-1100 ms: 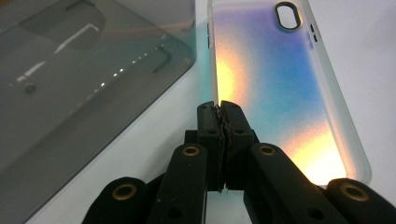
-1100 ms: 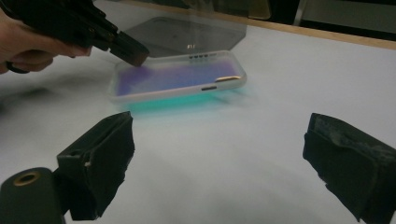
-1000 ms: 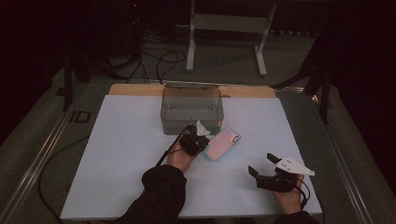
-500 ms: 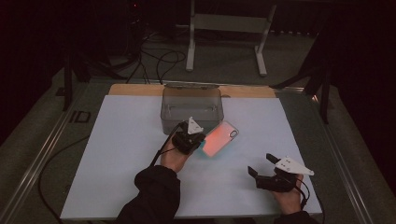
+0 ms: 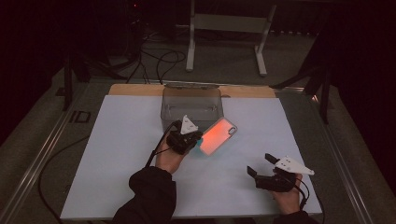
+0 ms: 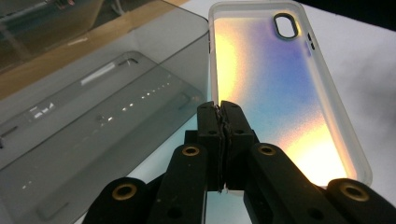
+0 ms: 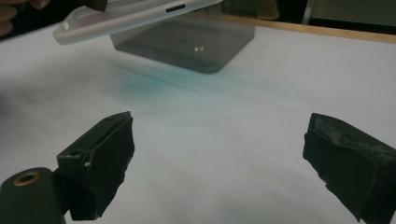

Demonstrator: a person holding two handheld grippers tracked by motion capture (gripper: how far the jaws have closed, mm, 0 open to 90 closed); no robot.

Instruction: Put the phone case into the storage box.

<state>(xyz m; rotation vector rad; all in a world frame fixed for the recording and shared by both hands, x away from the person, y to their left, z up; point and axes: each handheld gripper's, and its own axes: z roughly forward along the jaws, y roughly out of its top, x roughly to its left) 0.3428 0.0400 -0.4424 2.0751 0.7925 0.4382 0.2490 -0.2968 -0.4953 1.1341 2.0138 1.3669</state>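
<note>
While the white desk (image 5: 116, 154) carries a smoky box (image 5: 191, 103) whose contents stay unclear, the left tool (image 5: 196, 138) pinches the phone case (image 5: 217, 136) by its edge, tilted above the desk beside the box, and the right tool (image 5: 259, 164) rests gaping wide.

Wide-apart jaws, phone case (image 7: 135, 16) lifted, grey box (image 7: 187, 44) behind

The high view is dim — the white table sheet (image 5: 116, 154) catches soft overhead light while the floor toward twelve o'clock sinks into black. The phone case (image 6: 280, 88) glares iridescent orange and blue. In the right gripper view the near black pads (image 7: 100, 163) blur — grainy throughout.
</note>
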